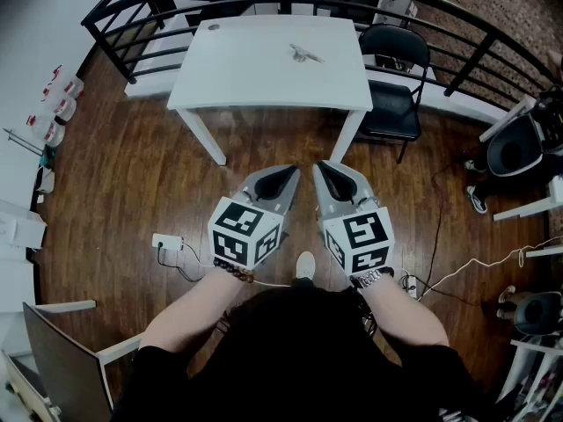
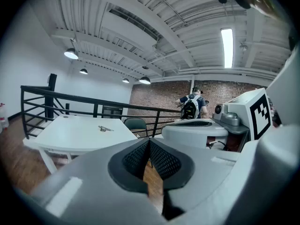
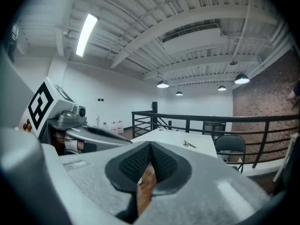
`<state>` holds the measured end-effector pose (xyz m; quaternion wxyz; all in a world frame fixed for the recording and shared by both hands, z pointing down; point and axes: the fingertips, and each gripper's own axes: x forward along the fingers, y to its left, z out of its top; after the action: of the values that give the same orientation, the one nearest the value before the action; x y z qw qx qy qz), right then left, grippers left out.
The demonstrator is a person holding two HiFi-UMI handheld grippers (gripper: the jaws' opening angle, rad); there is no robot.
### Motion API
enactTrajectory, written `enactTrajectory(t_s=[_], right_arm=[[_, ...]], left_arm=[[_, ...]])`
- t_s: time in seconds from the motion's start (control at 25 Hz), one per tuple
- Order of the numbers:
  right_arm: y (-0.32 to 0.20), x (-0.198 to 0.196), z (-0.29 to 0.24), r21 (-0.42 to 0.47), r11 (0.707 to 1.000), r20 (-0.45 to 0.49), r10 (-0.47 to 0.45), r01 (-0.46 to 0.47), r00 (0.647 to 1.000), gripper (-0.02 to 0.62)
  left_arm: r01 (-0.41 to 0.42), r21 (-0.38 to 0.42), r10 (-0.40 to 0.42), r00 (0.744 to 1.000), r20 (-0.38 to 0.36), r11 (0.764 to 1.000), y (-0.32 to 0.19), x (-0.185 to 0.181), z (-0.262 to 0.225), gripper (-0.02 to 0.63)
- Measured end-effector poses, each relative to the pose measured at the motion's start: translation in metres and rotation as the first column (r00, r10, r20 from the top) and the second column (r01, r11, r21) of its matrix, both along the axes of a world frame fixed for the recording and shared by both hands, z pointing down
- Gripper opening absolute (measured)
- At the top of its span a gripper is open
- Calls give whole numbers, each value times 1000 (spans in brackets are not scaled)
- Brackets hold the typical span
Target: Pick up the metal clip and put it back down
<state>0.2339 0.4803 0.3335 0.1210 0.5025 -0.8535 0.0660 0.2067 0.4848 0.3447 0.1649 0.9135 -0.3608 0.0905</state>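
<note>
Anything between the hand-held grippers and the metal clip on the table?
Nothing visible. Only wood floor and bare tabletop separate the left hand-held gripper and right hand-held gripper from the metal clip.

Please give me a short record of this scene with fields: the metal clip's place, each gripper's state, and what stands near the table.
metal clip: lies on the white table, untouched
left gripper: fingers together, empty, short of the table
right gripper: fingers together, empty, beside the left one
nearby: black chair at the table's right, black railing behind
</note>
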Motion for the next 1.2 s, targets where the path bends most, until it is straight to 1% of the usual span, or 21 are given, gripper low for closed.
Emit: enactTrajectory(t_s=[0.12,0.24,0.4,0.52,0.68,0.92,1.2], right_arm=[[-36,17,-1,10,1000,1,-7,7,1000,-8],[-68,31,-4,10,1000,2,-11,11,1000,-8],[-94,37,-2,13,999,-12,-30,30,999,-6],[-119,40,1,13,1000,-19,-27,27,999,2],[-155,37,8,6,1000,-45,-22,22,999,13],[-224,24,16,13,1000,-126,16,-14,992,21],[-309,4,32,3,998,-259,58,-59,964,34]], left_arm=[[20,6,-20,1000,-4,1000,-37,15,-3,8],[24,4,-24,1000,9,1000,-67,28,-4,9],[21,5,-21,1000,23,1000,-97,39,-4,8],[10,13,-10,1000,27,1000,-121,43,-4,9],[3,5,-3,999,35,1000,-157,39,3,9],[-22,2,21,999,32,1000,-225,19,8,8],[-74,-39,75,997,25,996,-301,-5,23,9]])
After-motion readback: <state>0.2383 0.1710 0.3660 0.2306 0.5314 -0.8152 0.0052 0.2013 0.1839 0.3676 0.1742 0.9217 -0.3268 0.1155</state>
